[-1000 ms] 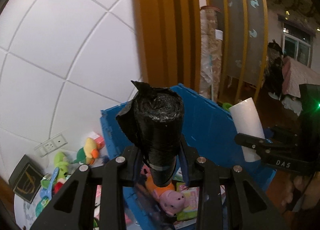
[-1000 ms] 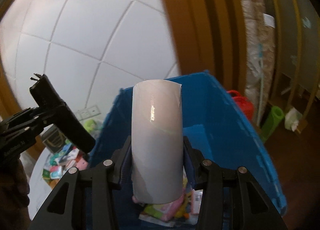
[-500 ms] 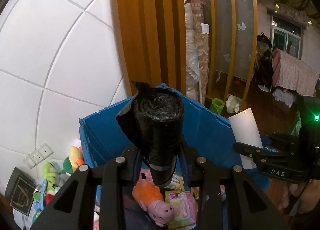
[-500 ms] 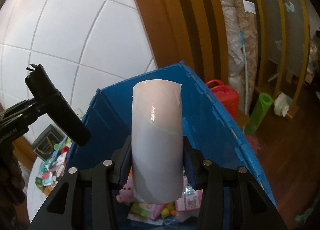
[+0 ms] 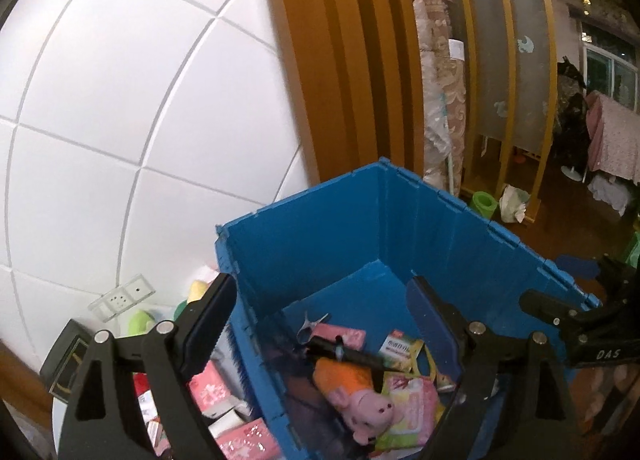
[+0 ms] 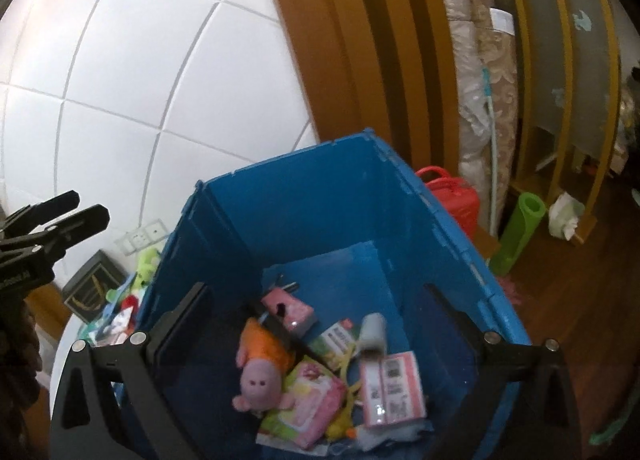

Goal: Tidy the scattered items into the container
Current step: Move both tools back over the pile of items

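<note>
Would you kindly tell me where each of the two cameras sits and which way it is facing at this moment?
Left wrist: on the left gripper, looking down into the blue crate; own open fingers frame it, right gripper at right edge.
Right wrist: on the right gripper, angled into the same crate; own open fingers, left gripper at left edge.
Shared: crate, pink pig plush, white tiled wall.

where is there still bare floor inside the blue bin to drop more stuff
Bare floor runs along the far wall of the bin and down its right side. The near middle is crowded: pig toy, pink packs, roll.
</note>
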Demonstrator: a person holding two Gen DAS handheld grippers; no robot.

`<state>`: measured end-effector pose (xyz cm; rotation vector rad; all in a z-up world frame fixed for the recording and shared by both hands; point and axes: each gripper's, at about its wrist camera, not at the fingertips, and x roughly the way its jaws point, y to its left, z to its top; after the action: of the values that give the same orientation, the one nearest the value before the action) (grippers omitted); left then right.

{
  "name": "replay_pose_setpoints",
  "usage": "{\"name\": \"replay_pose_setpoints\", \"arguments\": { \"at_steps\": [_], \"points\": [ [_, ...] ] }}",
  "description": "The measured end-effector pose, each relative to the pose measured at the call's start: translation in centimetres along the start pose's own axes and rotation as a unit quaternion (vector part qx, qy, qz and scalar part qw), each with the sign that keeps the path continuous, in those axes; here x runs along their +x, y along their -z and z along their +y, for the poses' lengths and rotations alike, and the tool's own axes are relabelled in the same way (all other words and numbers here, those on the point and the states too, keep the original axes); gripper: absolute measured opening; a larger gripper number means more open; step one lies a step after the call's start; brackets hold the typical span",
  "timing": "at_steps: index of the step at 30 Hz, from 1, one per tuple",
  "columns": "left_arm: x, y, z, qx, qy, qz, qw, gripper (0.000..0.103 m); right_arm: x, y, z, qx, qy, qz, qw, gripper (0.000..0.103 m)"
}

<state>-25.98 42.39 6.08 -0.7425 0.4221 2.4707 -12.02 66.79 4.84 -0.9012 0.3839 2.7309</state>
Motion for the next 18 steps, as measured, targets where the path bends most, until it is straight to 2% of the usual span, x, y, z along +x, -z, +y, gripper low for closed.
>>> {"name": "replay_pose_setpoints", "arguments": {
  "at_steps": [12,18],
  "points": [
    [-4.2,3.1,4.0,-0.034,-0.022,-0.005,0.9992,0.087,-1.1,1.4,5.6,-0.043,-0.029,0.008,0.999,0.102],
    [-6.8,5.8,7.6,-0.063,-0.036,-0.007,0.9973,0.087,-1.5,2.2,10.3,-0.073,-0.052,0.011,0.996,0.102]
  ]
}}
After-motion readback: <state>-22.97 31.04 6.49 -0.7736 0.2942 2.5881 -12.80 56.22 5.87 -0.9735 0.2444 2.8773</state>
